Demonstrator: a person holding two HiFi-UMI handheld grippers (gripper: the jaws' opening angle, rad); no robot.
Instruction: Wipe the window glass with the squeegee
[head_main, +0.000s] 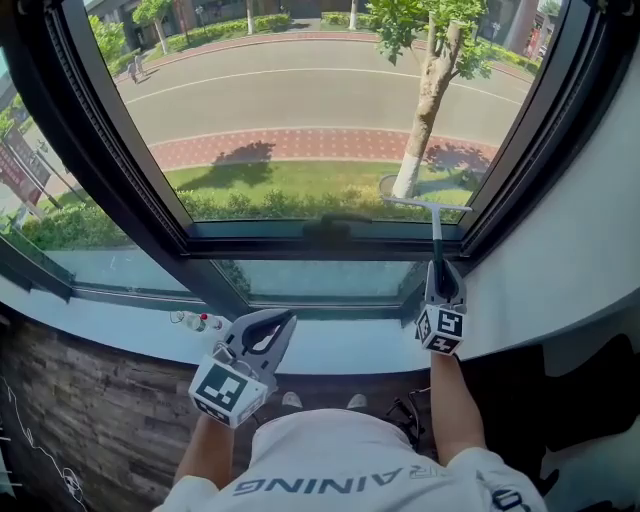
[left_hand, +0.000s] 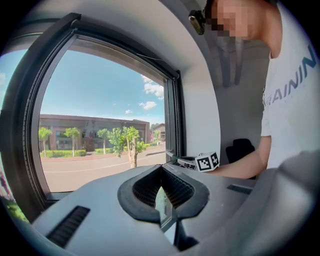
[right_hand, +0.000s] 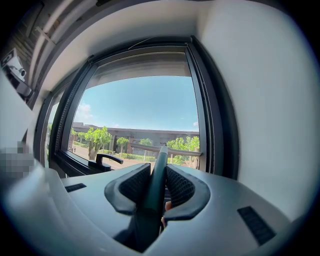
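Observation:
The squeegee (head_main: 436, 232) has a dark handle and a pale blade (head_main: 424, 205) that lies against the lower right corner of the upper window glass (head_main: 300, 110). My right gripper (head_main: 440, 270) is shut on the handle, which runs up from the sill to the pane. In the right gripper view the handle (right_hand: 157, 182) sits clamped between the pads, and the blade (right_hand: 167, 149) crosses the glass ahead. My left gripper (head_main: 288, 320) hovers low over the sill, left of centre, jaws together and empty. In the left gripper view, nothing lies between the closed pads (left_hand: 161, 169).
A black window handle (head_main: 330, 225) sits on the frame bar between the upper and lower panes. The pale sill (head_main: 340, 348) carries a small bottle (head_main: 200, 321) at the left. A white wall (head_main: 560, 250) flanks the window on the right, close to the squeegee.

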